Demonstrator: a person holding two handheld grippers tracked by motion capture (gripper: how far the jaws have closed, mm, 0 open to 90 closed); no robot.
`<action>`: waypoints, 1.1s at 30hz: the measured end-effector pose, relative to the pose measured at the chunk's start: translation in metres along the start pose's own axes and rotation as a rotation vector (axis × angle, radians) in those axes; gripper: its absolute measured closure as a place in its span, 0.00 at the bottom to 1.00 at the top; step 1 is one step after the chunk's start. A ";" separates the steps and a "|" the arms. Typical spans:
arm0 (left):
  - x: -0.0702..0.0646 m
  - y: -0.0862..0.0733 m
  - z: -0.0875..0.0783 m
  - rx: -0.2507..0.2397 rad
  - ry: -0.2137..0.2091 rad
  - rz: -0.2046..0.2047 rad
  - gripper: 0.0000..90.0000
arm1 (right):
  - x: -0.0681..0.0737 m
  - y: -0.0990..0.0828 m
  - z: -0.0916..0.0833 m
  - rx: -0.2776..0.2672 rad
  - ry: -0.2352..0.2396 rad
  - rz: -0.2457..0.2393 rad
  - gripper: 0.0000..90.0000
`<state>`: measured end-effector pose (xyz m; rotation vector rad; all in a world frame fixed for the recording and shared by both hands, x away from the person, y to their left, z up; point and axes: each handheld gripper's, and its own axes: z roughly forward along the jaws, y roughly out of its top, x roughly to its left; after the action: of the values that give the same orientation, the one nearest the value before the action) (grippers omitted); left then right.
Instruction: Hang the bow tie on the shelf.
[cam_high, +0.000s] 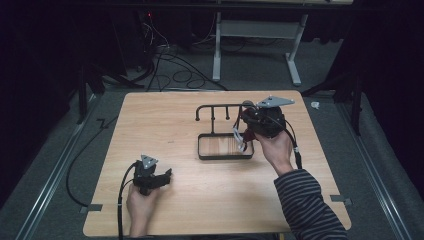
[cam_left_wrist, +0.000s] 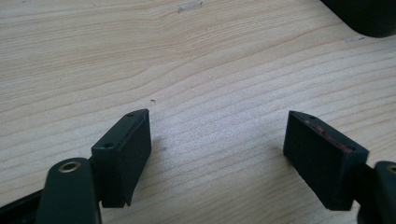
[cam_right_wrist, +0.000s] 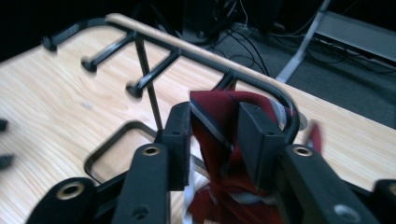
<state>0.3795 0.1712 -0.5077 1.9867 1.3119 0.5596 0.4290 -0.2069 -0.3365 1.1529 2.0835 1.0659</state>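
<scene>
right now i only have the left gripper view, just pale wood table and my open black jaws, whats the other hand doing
observer: the right gripper is up at the far right end of a black metal rack with hooks, with a dark red striped tie between its jaws.
operator: is it still gripping the tie
observer: cannot tell; the fabric fills the gap between the pads, but whether they press on it is unclear.
operator: is the tie on the rack
observer: yes, it is draped over the bar's curved end and hangs down on the near side.
</scene>
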 end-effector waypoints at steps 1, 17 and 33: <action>0.000 0.000 0.000 0.000 0.000 0.000 0.26 | 0.000 -0.001 0.001 0.010 0.004 -0.004 0.75; 0.000 0.000 0.000 0.000 0.000 -0.001 0.26 | 0.001 -0.001 0.000 0.002 0.028 -0.045 0.92; 0.000 0.000 0.000 0.000 0.000 0.000 0.26 | -0.004 -0.008 -0.023 -0.054 0.016 -0.027 0.78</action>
<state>0.3795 0.1712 -0.5077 1.9867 1.3124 0.5592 0.4106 -0.2218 -0.3301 1.0908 2.0642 1.1155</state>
